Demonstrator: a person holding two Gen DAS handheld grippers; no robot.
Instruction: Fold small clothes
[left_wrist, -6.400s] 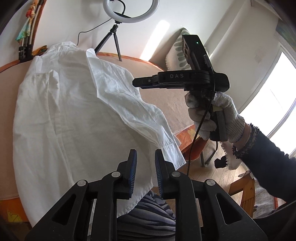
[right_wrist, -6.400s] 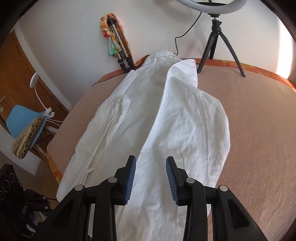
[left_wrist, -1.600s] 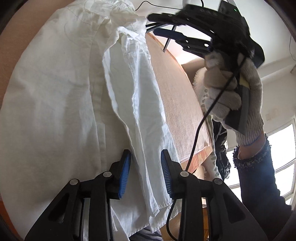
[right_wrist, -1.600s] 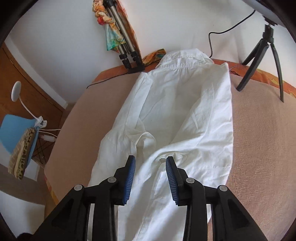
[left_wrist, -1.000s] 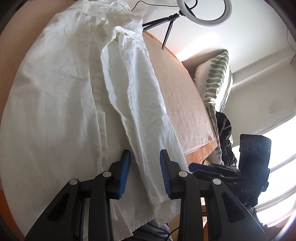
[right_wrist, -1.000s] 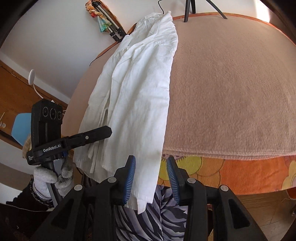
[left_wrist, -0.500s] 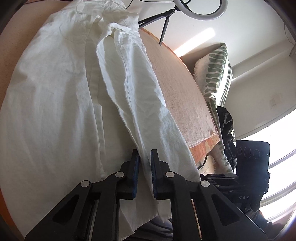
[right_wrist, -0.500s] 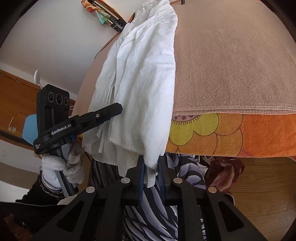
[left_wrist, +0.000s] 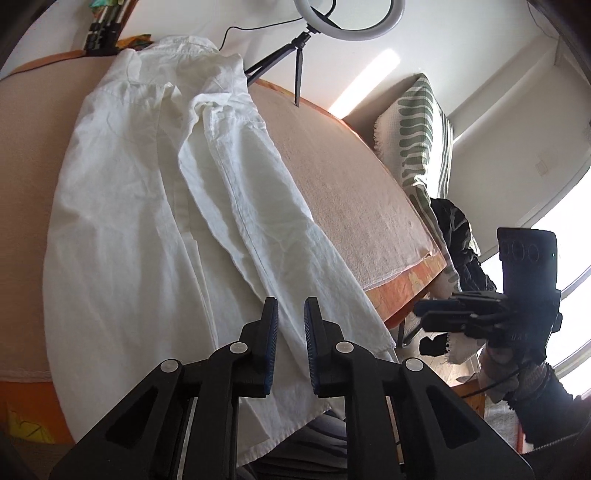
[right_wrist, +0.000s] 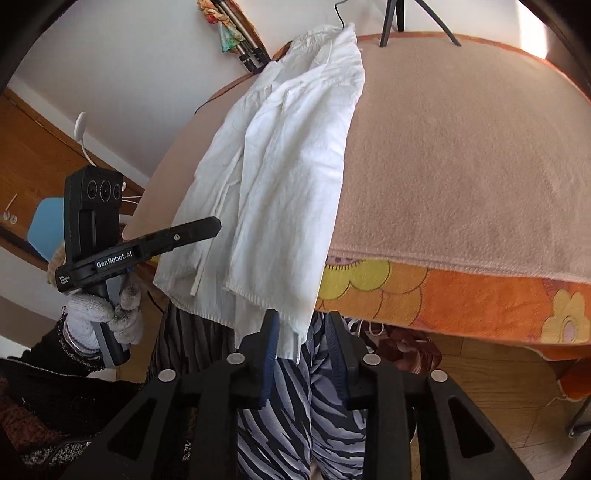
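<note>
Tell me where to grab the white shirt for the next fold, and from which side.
Take the white shirt by its bottom hem, the part hanging off the near edge of the table, coming from below the edge. That hem dangles free, so jaws can close around it, whereas the rest lies flat. The right gripper sits there, jaws opening; the hem's corner hangs between them, seemingly unpinched.

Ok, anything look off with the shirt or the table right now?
Yes: the shirt lies skewed near the table's corner, its bottom hem hanging over the near edge. The right gripper is opening, the hem's tip dangling loose between its jaws. Nothing looks torn or spilled.
</note>
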